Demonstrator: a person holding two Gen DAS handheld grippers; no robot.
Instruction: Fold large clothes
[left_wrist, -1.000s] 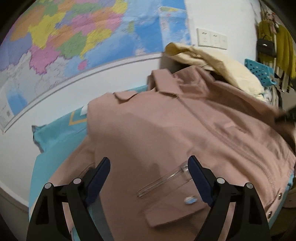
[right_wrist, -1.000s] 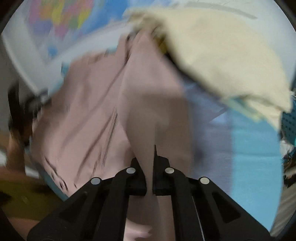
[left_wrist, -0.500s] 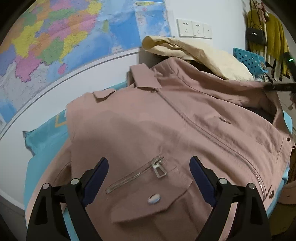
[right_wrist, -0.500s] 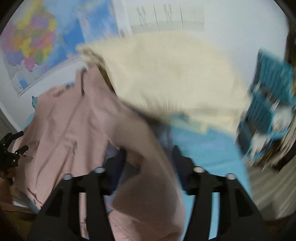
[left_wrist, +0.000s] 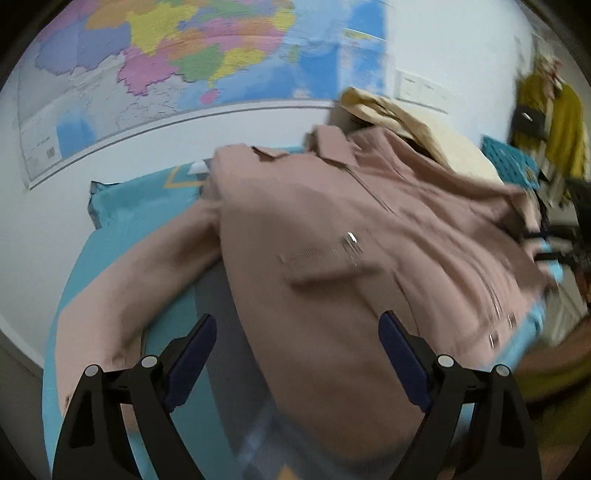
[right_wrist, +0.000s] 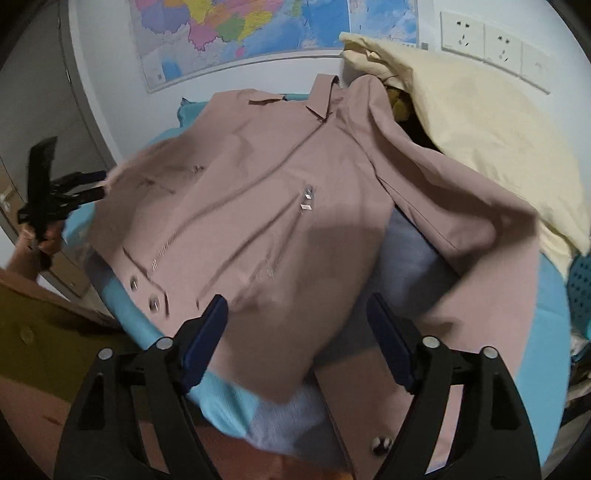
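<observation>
Right wrist view: pink jacket (right_wrist: 280, 177) lies front-up and spread across the blue-covered table (right_wrist: 546, 354), collar at the far end by the wall, hem at the near edge. Right gripper (right_wrist: 297, 334) hovers over the near hem, its jaws opening, nothing between the pads. Left gripper (left_wrist: 297, 354) stands wide and empty above the jacket's left side, next to the left sleeve (left_wrist: 122, 295), which trails toward the near left.

Handling, as a judgement: woven cloth, soft and limp but fairly heavy for a garment; zips and snaps add stiff lines that will resist a crease. Best holds look like the cuff end of a sleeve or a hem corner, pinching a single layer at the edge.

Surroundings: cream garment (right_wrist: 491, 122) piled at the far right overlaps the jacket's right shoulder and could drag along with the right sleeve (right_wrist: 476, 229). Teal basket (right_wrist: 578, 291) sits at the right edge. Wall map (right_wrist: 236, 33) behind, clear of the work.
</observation>
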